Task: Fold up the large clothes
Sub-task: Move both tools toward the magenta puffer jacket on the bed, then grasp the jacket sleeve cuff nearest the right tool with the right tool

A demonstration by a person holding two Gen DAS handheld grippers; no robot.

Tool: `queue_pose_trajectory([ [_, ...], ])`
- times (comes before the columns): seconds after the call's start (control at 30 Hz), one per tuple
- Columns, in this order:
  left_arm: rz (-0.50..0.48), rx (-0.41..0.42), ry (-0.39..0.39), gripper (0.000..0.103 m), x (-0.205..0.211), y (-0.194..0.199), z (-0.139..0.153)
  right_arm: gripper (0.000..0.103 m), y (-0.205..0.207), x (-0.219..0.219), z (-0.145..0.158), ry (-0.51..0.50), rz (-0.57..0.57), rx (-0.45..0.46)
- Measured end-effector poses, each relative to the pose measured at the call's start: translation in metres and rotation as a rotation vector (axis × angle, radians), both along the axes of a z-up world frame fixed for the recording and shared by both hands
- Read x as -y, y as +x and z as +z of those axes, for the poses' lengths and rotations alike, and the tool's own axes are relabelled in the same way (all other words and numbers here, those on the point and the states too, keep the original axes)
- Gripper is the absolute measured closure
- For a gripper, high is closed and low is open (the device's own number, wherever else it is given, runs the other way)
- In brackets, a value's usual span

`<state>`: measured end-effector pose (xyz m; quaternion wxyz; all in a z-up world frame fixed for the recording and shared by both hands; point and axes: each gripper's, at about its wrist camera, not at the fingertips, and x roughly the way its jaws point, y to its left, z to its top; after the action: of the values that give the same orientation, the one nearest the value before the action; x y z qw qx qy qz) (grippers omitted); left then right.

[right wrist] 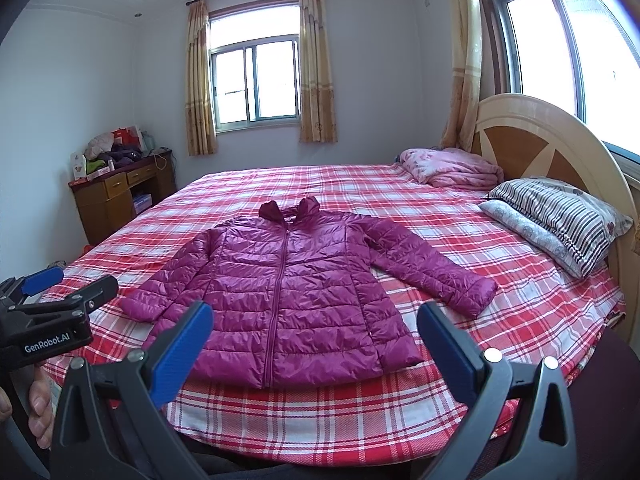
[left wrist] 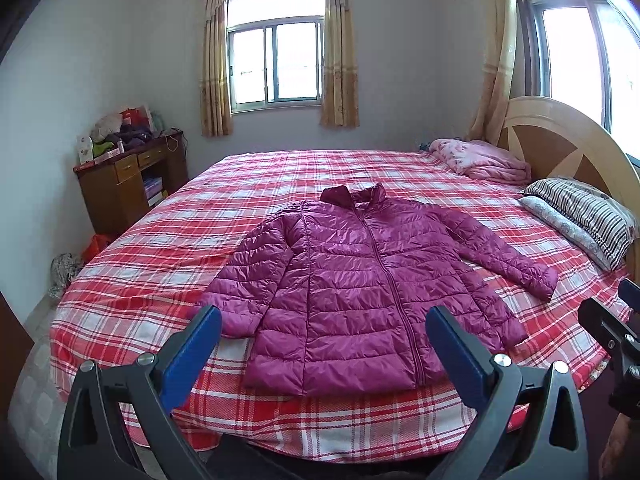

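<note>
the bed [left wrist: 168,236] with its red plaid sheet carried the magenta puffer jacket [left wrist: 360,292], which lay flat, zipped, collar toward the far window, both sleeves spread out. the left gripper [left wrist: 323,344] and right gripper [right wrist: 314,340] hung above the hem, fingers wide, holding nothing.

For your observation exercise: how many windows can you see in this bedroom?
2. One window is in the far wall between curtains, facing the foot-side view; the other window is on the right, above the headboard. Others may lie outside view.
</note>
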<state>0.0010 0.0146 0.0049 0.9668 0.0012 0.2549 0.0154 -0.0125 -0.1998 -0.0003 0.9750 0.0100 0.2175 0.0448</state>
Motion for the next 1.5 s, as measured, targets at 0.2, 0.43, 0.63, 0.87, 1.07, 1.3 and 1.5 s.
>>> queue_pose_trajectory([
  [0.2, 0.008, 0.011, 0.004, 0.001, -0.001, -0.001, 0.001, 0.000, 0.002, 0.002, 0.001, 0.004, 0.003, -0.005],
  [0.43, 0.011, 0.019, 0.010, 0.001, 0.000, -0.002, 0.002, 0.000, 0.002, 0.002, 0.000, 0.006, 0.005, -0.009],
  [0.63, 0.014, 0.021, 0.010, 0.001, -0.002, -0.002, 0.003, 0.000, 0.002, 0.002, -0.001, 0.006, 0.006, -0.009],
  [0.87, 0.020, 0.024, 0.014, 0.001, -0.003, 0.000, 0.004, 0.000, 0.002, 0.002, -0.002, 0.007, 0.006, -0.013],
  [1.07, 0.020, 0.025, 0.014, 0.001, -0.004, 0.000, 0.004, 0.000, 0.002, 0.001, -0.003, 0.007, 0.006, -0.015],
  [1.3, 0.021, 0.024, 0.020, 0.001, -0.005, 0.002, 0.002, 0.000, 0.002, 0.000, -0.009, 0.013, 0.013, -0.027],
  [1.5, 0.008, 0.027, 0.039, 0.001, -0.001, 0.008, -0.005, 0.000, 0.014, 0.005, -0.014, 0.020, 0.024, -0.050],
])
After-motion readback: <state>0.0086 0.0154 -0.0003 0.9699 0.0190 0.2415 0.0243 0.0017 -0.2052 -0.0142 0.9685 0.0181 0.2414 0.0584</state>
